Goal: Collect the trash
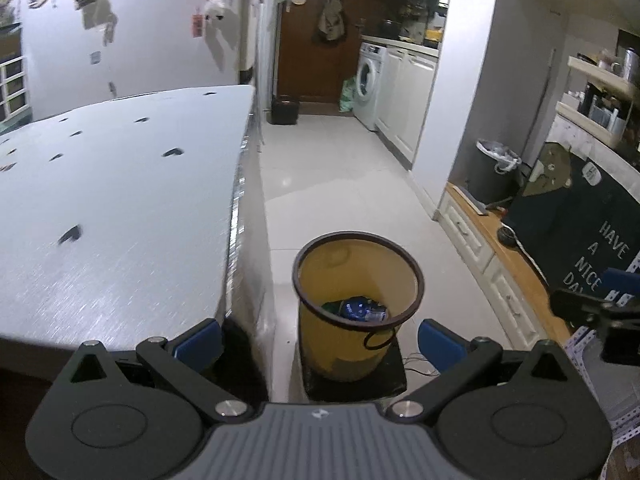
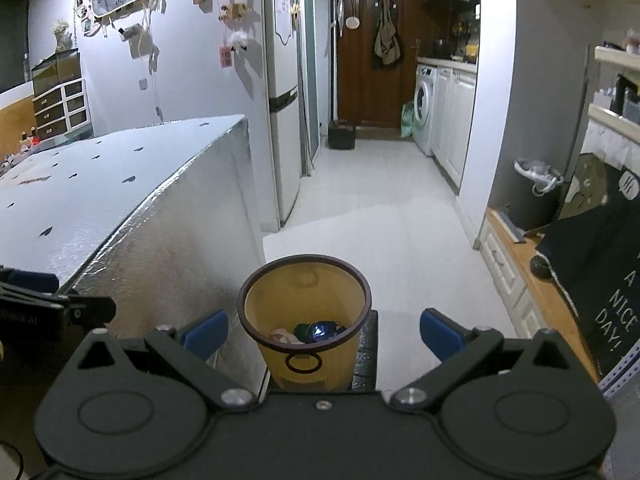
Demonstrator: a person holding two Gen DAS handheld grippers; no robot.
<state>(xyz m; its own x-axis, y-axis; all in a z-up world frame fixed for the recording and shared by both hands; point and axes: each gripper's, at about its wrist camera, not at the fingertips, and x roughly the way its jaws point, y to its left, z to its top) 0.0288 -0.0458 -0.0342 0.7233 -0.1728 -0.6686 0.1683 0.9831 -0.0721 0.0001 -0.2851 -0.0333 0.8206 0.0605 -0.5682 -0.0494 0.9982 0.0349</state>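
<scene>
The left hand-held gripper (image 1: 320, 338) is hovering wide open and empty above the round yellow plastic bin (image 1: 356, 304). The right hand-held gripper (image 2: 324, 334) is doing likewise, blue fingers (image 2: 440, 334) spread beside the silver foil-covered worktop (image 2: 120, 184).

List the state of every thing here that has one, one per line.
left tool: open, empty
right tool: open, empty
yellow bin: upright, unlidded, some trash at the bottom
grey bin: upright, bag-lined
washing machine: door shut
wooden door: shut
table: covered in silver sheet
</scene>
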